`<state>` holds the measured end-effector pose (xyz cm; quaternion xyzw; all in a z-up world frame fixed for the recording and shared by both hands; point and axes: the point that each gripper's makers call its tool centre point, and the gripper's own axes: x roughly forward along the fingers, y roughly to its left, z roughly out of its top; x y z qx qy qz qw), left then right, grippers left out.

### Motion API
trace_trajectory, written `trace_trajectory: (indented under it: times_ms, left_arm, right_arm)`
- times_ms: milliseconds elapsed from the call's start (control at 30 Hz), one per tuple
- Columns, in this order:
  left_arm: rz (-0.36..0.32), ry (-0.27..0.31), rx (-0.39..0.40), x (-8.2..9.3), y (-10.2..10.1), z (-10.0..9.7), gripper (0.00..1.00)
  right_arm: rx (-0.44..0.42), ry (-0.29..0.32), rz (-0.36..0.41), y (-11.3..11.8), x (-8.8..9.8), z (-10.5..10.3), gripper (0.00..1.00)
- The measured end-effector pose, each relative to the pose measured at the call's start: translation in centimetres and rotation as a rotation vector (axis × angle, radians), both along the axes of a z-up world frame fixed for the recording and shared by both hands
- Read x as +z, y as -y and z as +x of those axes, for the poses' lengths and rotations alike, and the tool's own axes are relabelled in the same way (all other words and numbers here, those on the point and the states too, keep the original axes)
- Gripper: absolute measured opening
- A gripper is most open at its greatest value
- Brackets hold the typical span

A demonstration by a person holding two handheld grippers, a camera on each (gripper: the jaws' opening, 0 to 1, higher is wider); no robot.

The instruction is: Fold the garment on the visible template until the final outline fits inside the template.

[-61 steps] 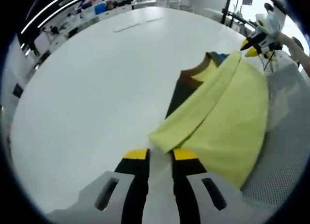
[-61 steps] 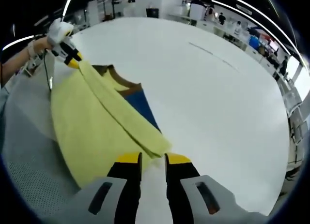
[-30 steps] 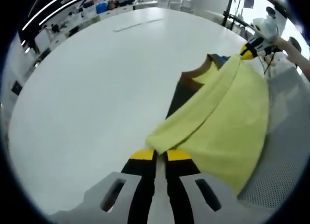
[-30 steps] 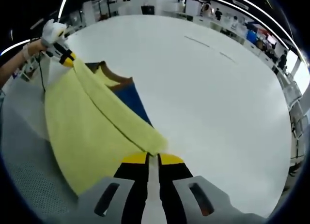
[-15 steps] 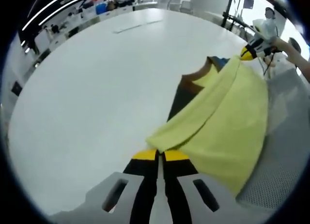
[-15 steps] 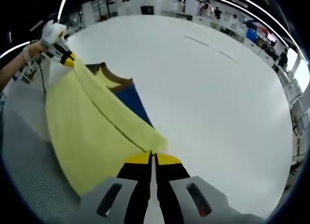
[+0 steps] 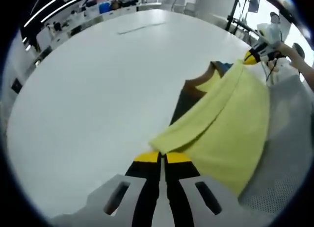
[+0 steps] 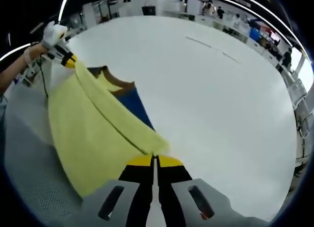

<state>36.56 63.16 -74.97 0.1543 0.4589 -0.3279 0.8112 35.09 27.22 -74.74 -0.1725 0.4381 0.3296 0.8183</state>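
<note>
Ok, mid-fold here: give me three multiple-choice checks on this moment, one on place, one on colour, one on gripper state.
1. The yellow garment lies on:
A. a white table
B. a floor
C. a chair

2. The template showing beside the folded edge is:
A. red
B. dark blue
C. green

3. The right gripper is:
A. wide open
B. shut on the garment's corner
C. holding a cup

Answers:
1. A: the cloth spreads over the white tabletop.
2. B: a blue panel shows by the fold.
3. B: its jaws meet at the cloth; the left gripper does likewise.
</note>
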Motion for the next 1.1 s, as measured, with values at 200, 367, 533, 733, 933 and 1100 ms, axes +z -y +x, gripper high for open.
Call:
trace_trajectory:
  times_ms: [200, 367, 533, 733, 933, 1100]
  left_arm:
    - [-0.026, 0.005, 0.029, 0.2, 0.0, 0.8, 0.00]
    - [-0.041, -0.010, 0.055, 0.3, -0.1, 1.3, 0.00]
    - [-0.049, -0.008, 0.062, 0.1, -0.1, 1.7, 0.00]
    - [-0.069, -0.025, 0.086, -0.3, -0.3, 1.9, 0.00]
    - [-0.093, -0.048, 0.114, -0.9, -0.3, 2.3, 0.00]
    - [-0.106, -0.058, 0.132, -1.2, -0.3, 2.6, 0.00]
  right_arm:
    - [-0.006, 0.005, 0.007, 0.1, 0.2, 0.5, 0.02]
    - [-0.002, 0.006, 0.005, 0.1, 0.2, 0.9, 0.02]
    - [-0.001, 0.008, 0.008, 0.1, 0.2, 1.2, 0.02]
    - [-0.011, -0.015, 0.033, 0.1, 0.1, 1.3, 0.02]
    - [-0.044, -0.029, 0.074, 0.0, -0.1, 1.8, 0.02]
    - [-0.060, -0.038, 0.088, 0.0, -0.5, 2.1, 0.02]
